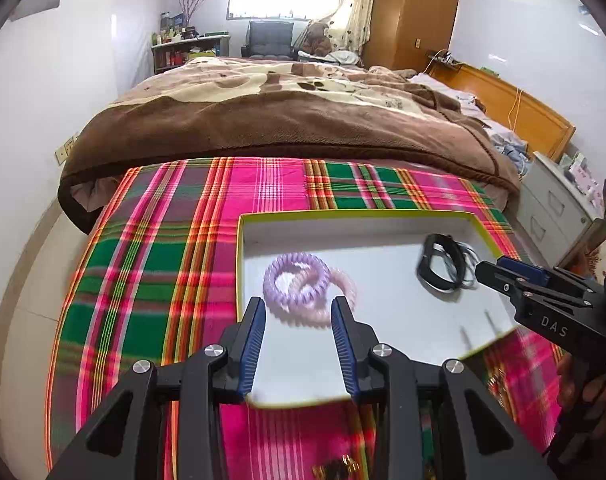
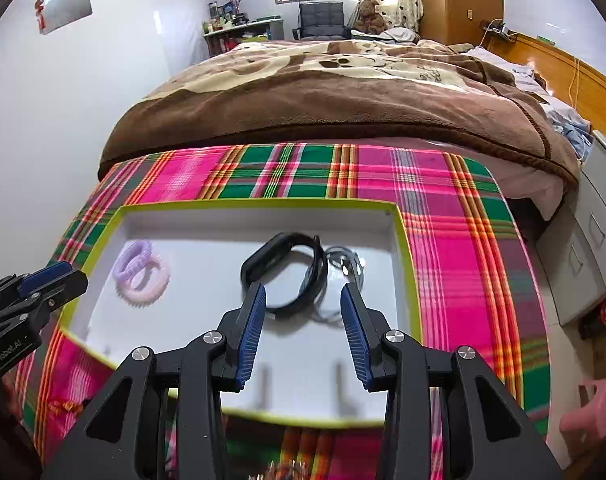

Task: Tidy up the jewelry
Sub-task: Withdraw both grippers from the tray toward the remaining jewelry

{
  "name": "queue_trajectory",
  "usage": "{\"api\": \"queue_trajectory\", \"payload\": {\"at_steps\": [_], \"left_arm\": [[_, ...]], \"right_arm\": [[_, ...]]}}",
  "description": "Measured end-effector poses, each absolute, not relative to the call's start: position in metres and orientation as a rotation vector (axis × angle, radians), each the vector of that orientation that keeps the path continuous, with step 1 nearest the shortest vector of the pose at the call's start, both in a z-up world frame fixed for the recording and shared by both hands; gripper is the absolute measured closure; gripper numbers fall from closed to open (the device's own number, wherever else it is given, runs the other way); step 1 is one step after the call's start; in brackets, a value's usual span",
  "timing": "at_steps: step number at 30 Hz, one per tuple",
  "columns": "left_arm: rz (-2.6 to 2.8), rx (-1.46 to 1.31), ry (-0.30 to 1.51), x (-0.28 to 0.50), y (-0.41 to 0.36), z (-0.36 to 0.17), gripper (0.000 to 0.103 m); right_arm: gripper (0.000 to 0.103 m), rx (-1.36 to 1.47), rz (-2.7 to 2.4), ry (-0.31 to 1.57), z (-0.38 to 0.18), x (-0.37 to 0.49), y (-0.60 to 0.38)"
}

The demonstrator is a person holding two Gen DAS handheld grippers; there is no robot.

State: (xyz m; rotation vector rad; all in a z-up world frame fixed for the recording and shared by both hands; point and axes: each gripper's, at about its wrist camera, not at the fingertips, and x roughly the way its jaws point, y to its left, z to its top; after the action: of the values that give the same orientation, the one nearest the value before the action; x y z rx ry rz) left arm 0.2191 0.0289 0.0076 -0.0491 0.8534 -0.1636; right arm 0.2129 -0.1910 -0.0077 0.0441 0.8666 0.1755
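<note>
— What's on the bed end?
— A plaid cloth [image 2: 463,248] in pink and green, and on it a shallow white tray [image 2: 409,280] with a lime rim.
— And inside?
— A black band [image 2: 287,268] lies right of middle, a thin grey cord [image 2: 343,260] touching its right side. At the left sit a lilac coil tie [image 1: 295,276] and a pink coil tie [image 1: 341,284], overlapping.
— The grippers?
— The left gripper [image 1: 299,312] hangs above the coils, jaws apart, gripping nothing. The right gripper [image 2: 303,296] hangs over the band, likewise spread and empty.
</note>
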Motion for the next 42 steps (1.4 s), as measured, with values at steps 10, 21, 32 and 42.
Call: {"api": "queue_trajectory", "payload": {"at_steps": [10,21,32,42], "left_arm": [[-0.185,-0.084,0.815,0.161,0.033,0.02,0.064],[-0.185,-0.121,0.81,0.112,0.039,0.01,0.063],[-0.136,-0.155,0.844,0.091,0.061,-0.009,0.063],[-0.128,-0.163,0.855,0.087,0.068,-0.014,0.063]], "right_arm": [[0.063,0.045,0.213,0.826,0.003,0.161,-0.197],[0.063,0.075,0.178,0.876,-0.024,0.128,-0.207],[0.055,0.001,0.205,0.915,-0.045,0.123,-0.18],[0.055,-0.054,0.146,0.932,-0.053,0.112,-0.197]]}}
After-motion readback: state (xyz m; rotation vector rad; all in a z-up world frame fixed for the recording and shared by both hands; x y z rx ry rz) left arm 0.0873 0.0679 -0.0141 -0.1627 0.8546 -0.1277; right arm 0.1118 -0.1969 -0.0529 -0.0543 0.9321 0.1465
